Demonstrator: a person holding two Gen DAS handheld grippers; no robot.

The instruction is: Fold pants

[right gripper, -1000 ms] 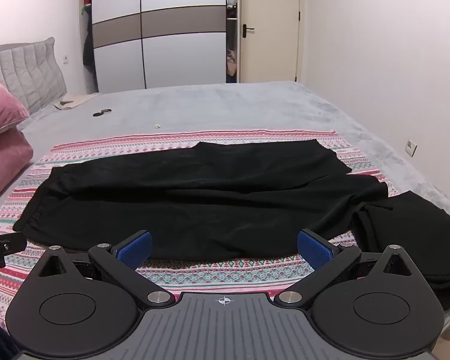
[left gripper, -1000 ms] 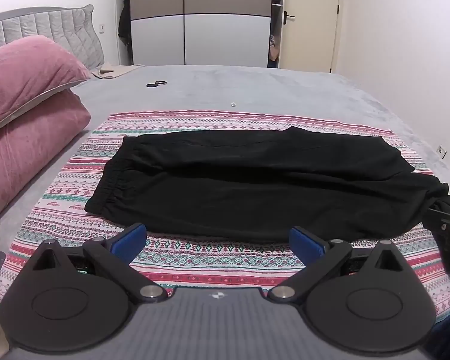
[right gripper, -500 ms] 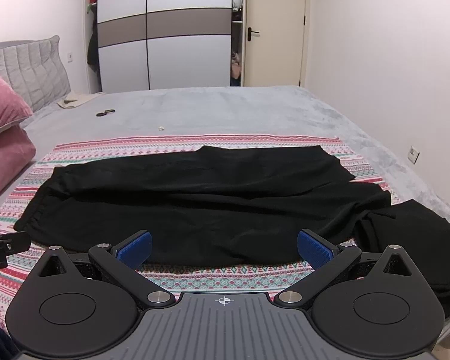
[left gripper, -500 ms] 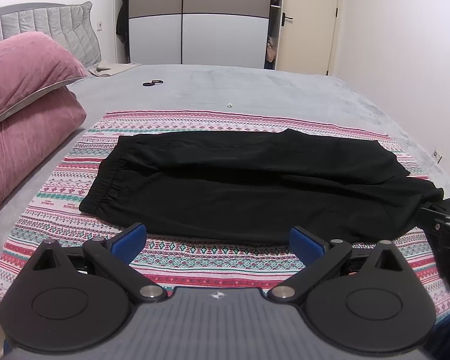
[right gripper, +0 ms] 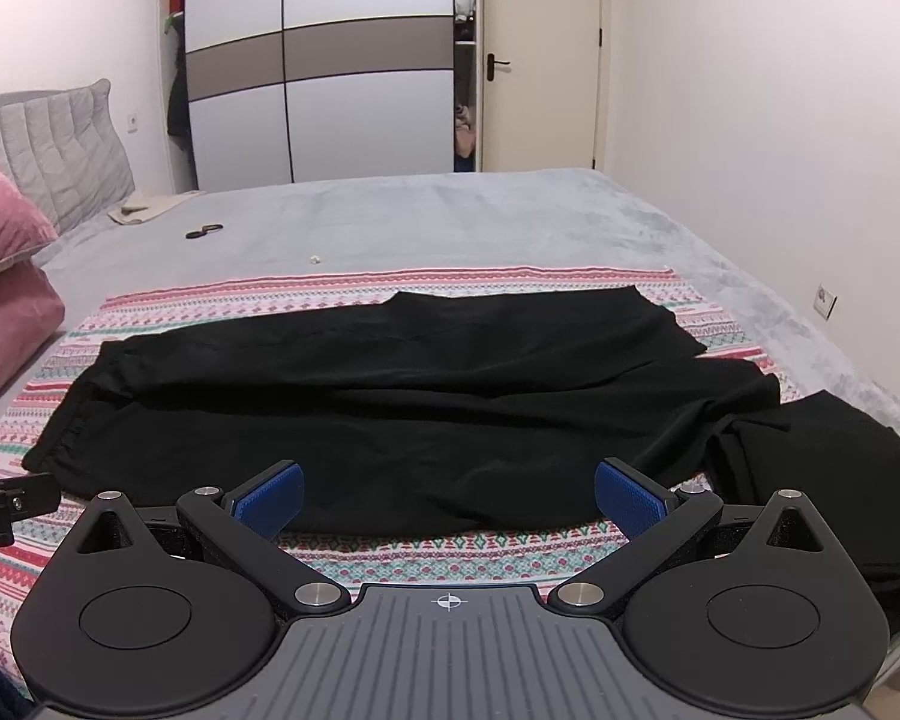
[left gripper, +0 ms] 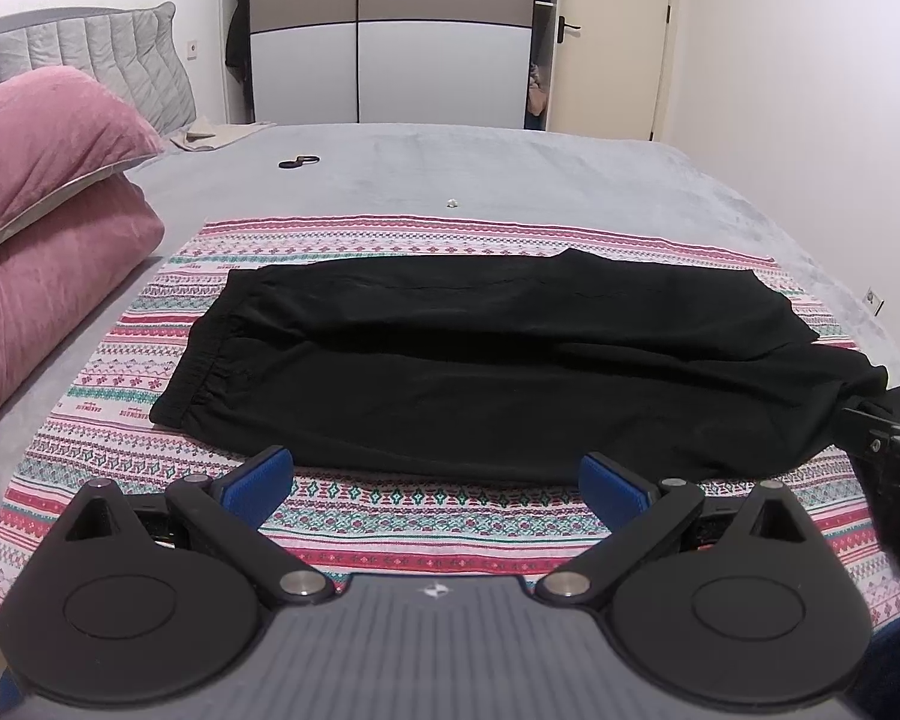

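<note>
Two handheld grippers, both with blue-padded fingers spread wide and holding nothing: left gripper [left gripper: 435,477] and right gripper [right gripper: 447,498], each poised above the near edge of the bedding, clear of the cloth. One pair of black pants [left gripper: 498,360], laid flat and lengthwise across a striped patterned blanket [left gripper: 120,384]; elastic waistband [left gripper: 195,372] at the left end, legs running to the right, one leg lying over the other. One further black garment [right gripper: 822,468], bunched, at the right, touching the pants' leg ends. One grey bedspread [left gripper: 510,174] beneath the blanket, extending to the far side. Two pink pillows [left gripper: 42,228], stacked at the left, before a grey padded headboard [left gripper: 90,54]. One small dark looped item [left gripper: 299,162] and one tiny pale speck [left gripper: 451,202] on the far bedspread; identity of either cannot be told. One wardrobe [left gripper: 390,30] with white and brown panels against the far wall, a cream door [left gripper: 612,42] to its right.
</note>
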